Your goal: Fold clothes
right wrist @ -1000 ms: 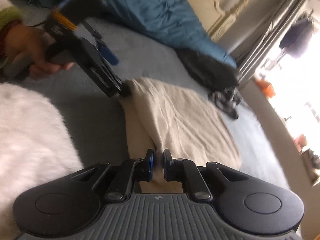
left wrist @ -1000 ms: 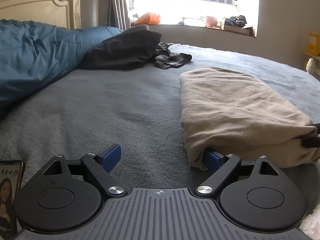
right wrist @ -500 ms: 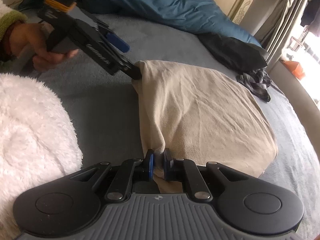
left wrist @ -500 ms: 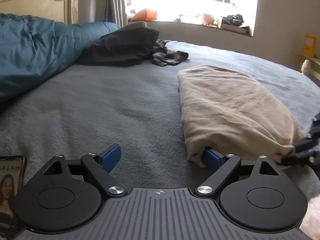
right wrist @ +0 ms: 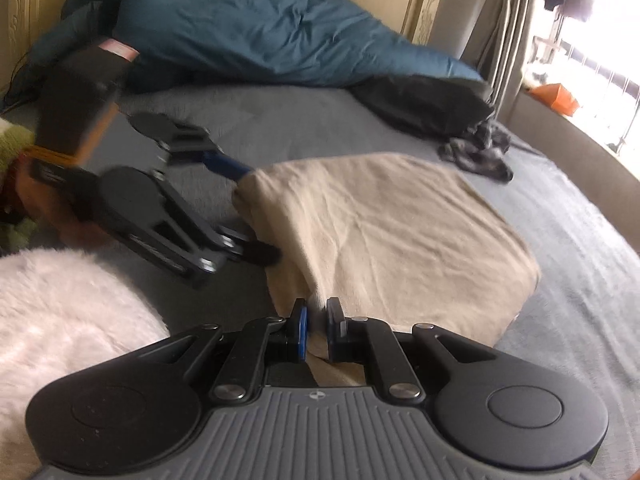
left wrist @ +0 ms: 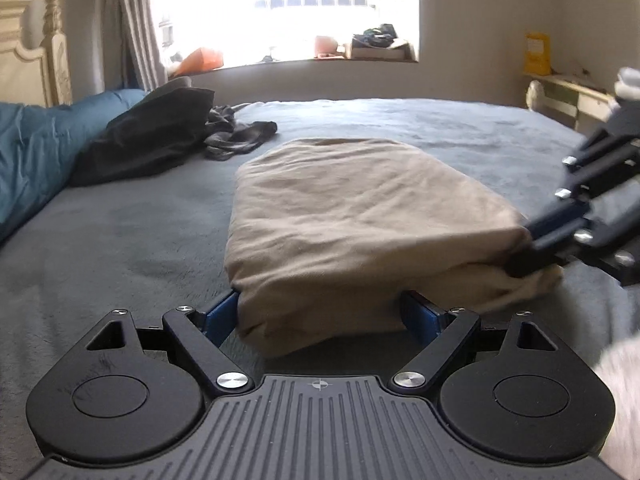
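A beige folded cloth [left wrist: 360, 216] lies on the grey bed cover [left wrist: 140, 240]. My left gripper [left wrist: 320, 312] stands wide open, and the cloth's near corner sits between its blue fingers [left wrist: 222, 312] without being squeezed. In the right wrist view the left gripper [right wrist: 250, 212] straddles the cloth's [right wrist: 392, 232] left edge, held by a hand in a green sleeve [right wrist: 8, 140]. My right gripper [right wrist: 316, 322] is shut on a pinched fold at the cloth's near corner. From the left wrist view, the right gripper [left wrist: 524, 260] grips the cloth's right end.
A blue duvet [right wrist: 248, 32] is heaped by the cream headboard. A black garment [left wrist: 152, 140] and a crumpled dark grey one [left wrist: 236, 136] lie behind the cloth. White fluffy fabric [right wrist: 60, 320] sits near the bed's front edge. A window sill with clutter runs along the far wall.
My left gripper has swung right, so the cloth's corner now lies between both fingers instead of touching only the right one. The right gripper kept its pinch and rolled.
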